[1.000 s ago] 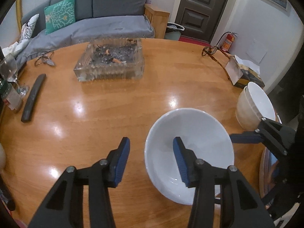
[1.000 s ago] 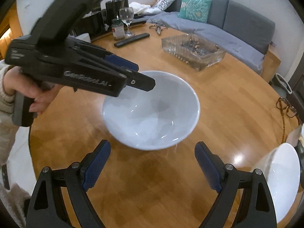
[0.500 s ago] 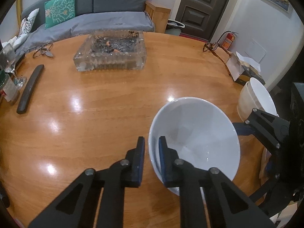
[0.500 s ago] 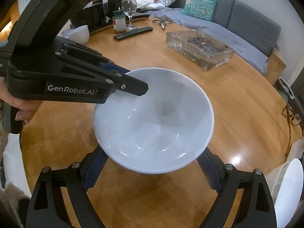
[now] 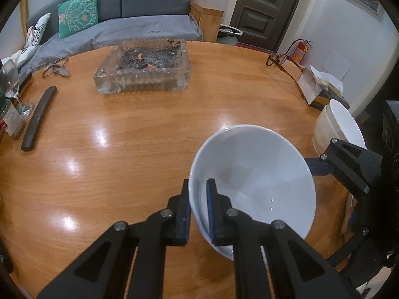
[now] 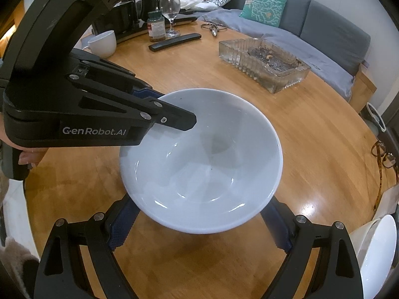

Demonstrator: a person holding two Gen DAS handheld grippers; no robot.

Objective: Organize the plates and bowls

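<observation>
- The bowl (image 5: pixel 259 174), white and glossy, sits tilted over the round wooden table (image 5: pixel 124 154); I have its rim pinched in my left tongs (image 5: pixel 198 208), one pad outside the wall, one inside, pressed tight together.
- My right tongs (image 6: pixel 199 226) are spread wide beneath the bowl (image 6: pixel 202 164), blue ribbed pads showing at 7 and 5 o'clock of it; I cannot tell whether they touch it.
- At 3 o'clock in the left view a second white bowl (image 5: pixel 336 127) stands near the table edge, just behind a right finger (image 5: pixel 349 162).
- Only the left view gives me the dark door (image 5: pixel 261 10) and red fire extinguisher (image 5: pixel 300 49) at 1 o'clock.
- Only the right view shows a white cup (image 6: pixel 103 43), a pill jar (image 6: pixel 156 26) and a hand (image 6: pixel 30 155) on the left grip at 9 o'clock.
- Both show a square, ribbed glass ashtray (image 5: pixel 143 71), a flat black remote (image 5: pixel 38 122) and a stemmed wine glass (image 6: pixel 170 12).
</observation>
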